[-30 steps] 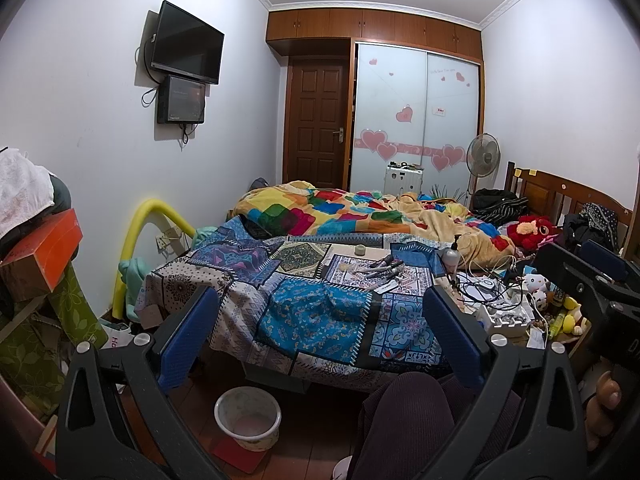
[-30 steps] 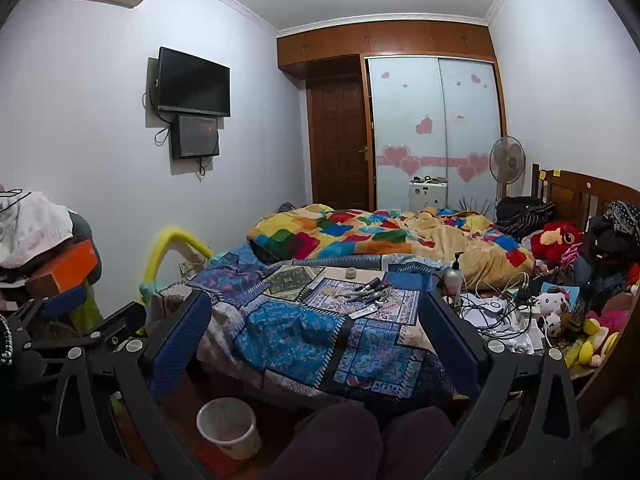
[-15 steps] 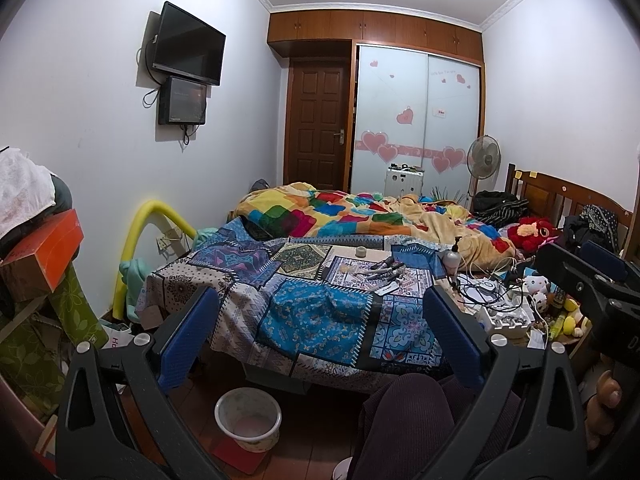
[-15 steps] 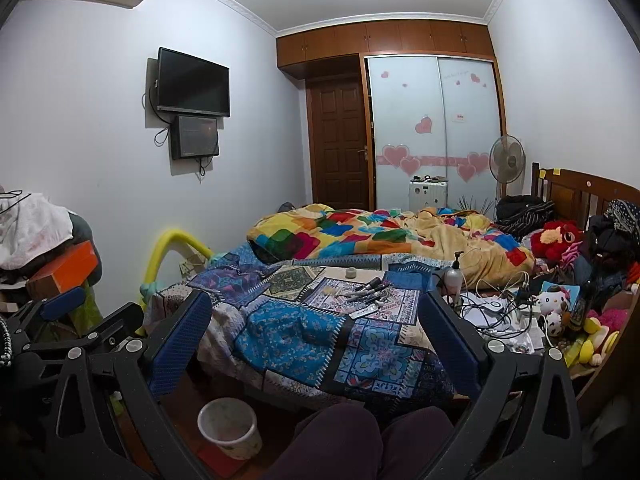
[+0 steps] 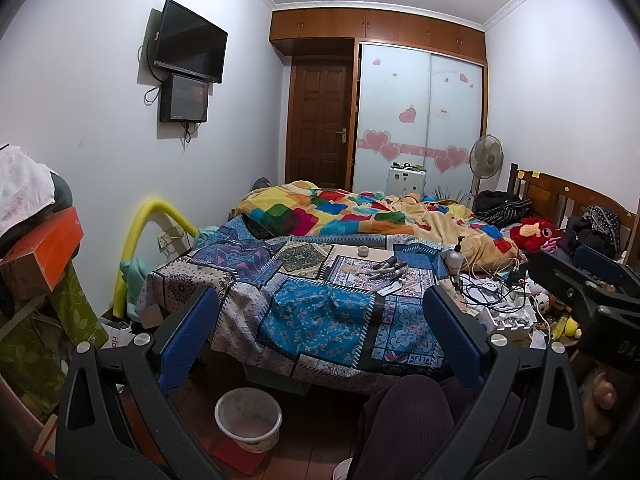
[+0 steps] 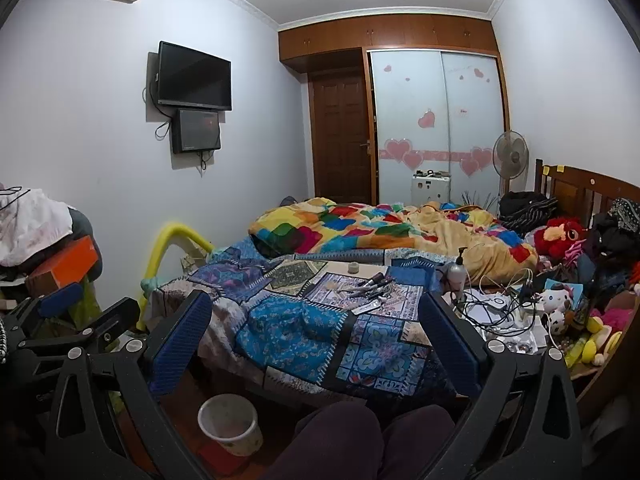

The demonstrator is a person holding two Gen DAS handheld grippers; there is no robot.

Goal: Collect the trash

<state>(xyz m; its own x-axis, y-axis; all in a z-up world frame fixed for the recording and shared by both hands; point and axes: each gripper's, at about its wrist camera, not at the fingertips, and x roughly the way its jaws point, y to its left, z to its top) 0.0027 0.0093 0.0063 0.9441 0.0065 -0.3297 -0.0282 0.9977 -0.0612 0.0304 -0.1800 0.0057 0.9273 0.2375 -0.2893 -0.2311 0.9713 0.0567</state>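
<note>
Jaws of both grippers gape above the upright bin (image 5: pixel 248 419).

One bed (image 5: pixel 320 304), one wastebasket (image 5: pixel 248 416), two wall screens (image 5: pixel 188 42) (stacked), one fan (image 5: pixel 486 158).

Bright overhead ceiling light with blown-out glare at top, sharp focus, strong fisheye bending, dark vignetted corners.

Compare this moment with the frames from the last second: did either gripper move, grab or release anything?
Nothing visibly changed. The left gripper and right gripper stay open and empty, aimed at the patchwork bedspread, with the wastebasket in place on the floor.
</note>
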